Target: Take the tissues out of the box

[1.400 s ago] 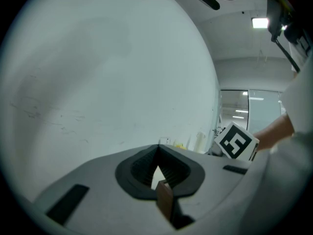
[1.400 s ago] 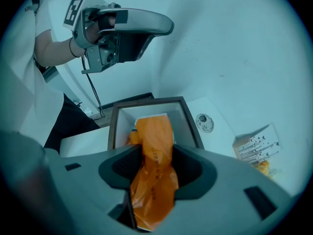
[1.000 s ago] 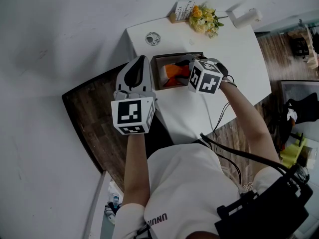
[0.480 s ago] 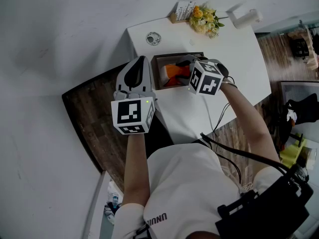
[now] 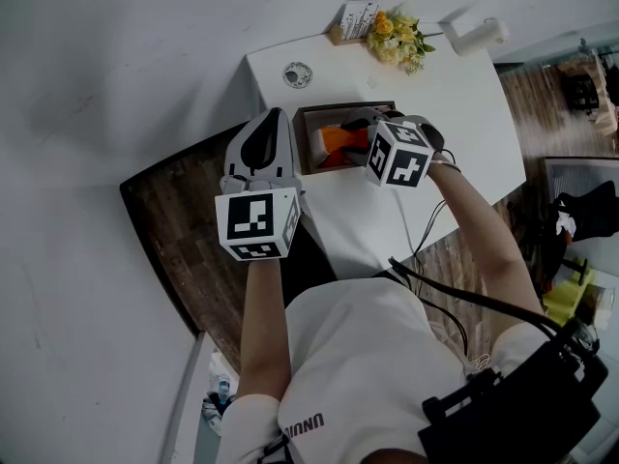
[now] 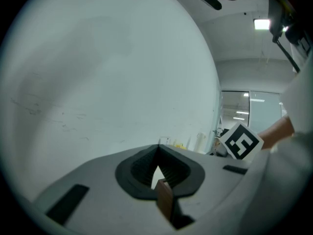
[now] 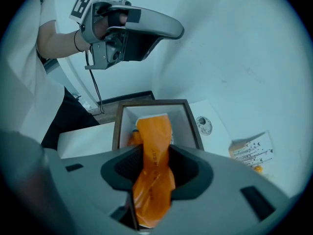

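Observation:
A brown box (image 5: 308,114) with a white inside stands open on the white table (image 5: 455,104). An orange tissue packet (image 5: 340,139) sticks up out of it. My right gripper (image 5: 356,129) points steeply down over the box. Its jaws have just been closing, and they now pinch the upper part of the tissue packet (image 7: 154,136) above the box (image 7: 151,103). My left gripper (image 5: 271,124) hovers level beside the box's left side, pointing at the wall. Its jaws meet at the tips with nothing between them (image 6: 157,151).
At the table's far edge are a yellow flower bunch (image 5: 397,39), a printed card (image 5: 356,17), a white cylinder (image 5: 476,35) and a round disc (image 5: 297,74). Dark wood floor (image 5: 184,220) lies left of the table. A cable (image 5: 426,230) trails from my right arm.

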